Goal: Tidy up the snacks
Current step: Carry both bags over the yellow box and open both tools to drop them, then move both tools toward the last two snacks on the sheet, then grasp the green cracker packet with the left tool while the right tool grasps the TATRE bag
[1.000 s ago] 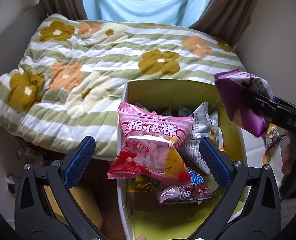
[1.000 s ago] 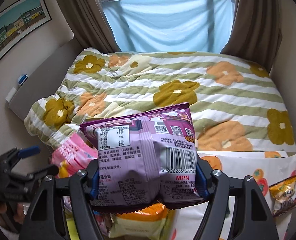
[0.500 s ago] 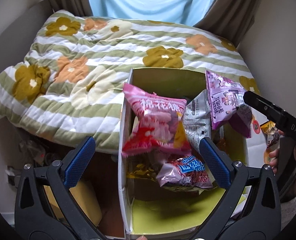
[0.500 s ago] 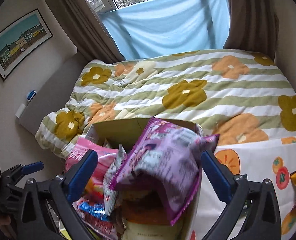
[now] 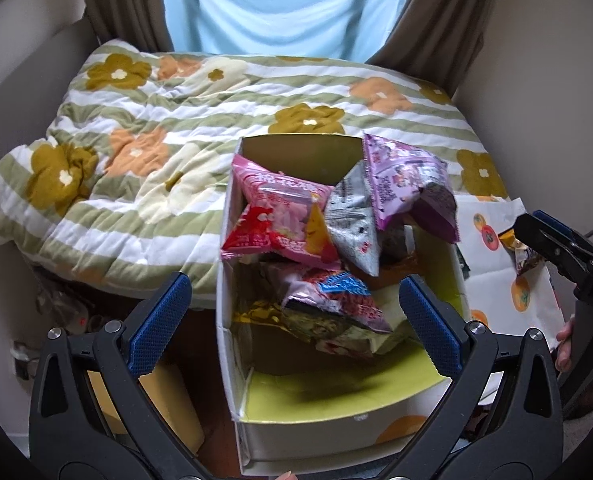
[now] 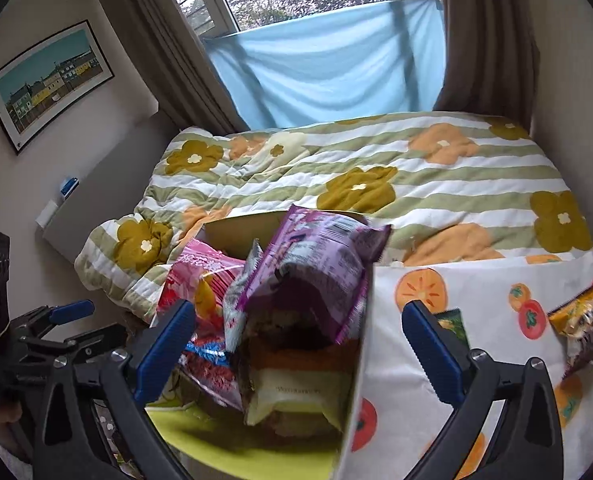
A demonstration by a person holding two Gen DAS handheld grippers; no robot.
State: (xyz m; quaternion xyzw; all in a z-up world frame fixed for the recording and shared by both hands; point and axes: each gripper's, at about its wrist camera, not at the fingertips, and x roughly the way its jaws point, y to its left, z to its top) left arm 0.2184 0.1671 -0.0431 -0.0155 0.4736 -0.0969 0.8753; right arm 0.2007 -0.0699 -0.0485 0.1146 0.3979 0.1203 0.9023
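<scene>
An open cardboard box [image 5: 336, 428] with a yellow-green inside holds several snack bags. A purple bag [image 5: 404, 184] lies at its far right, also in the right wrist view [image 6: 316, 264]. A pink marshmallow bag [image 5: 280, 216] and a grey bag [image 5: 352, 220] lie beside it. My left gripper [image 5: 292, 320] is open and empty above the box's near end. My right gripper [image 6: 298, 346] is open and empty over the box; its fingers also show at the right of the left wrist view [image 5: 552, 240].
A cloth printed with oranges [image 6: 476, 344] lies right of the box, with a yellow snack bag [image 6: 580, 320] and a green one [image 6: 450, 322] on it. A flowered quilt [image 5: 176, 128] covers the bed behind. A yellow object [image 5: 168, 404] sits left of the box.
My right gripper opened and let go of the purple bag, which dropped into the box's far right. Both grippers pulled back and up a little.
</scene>
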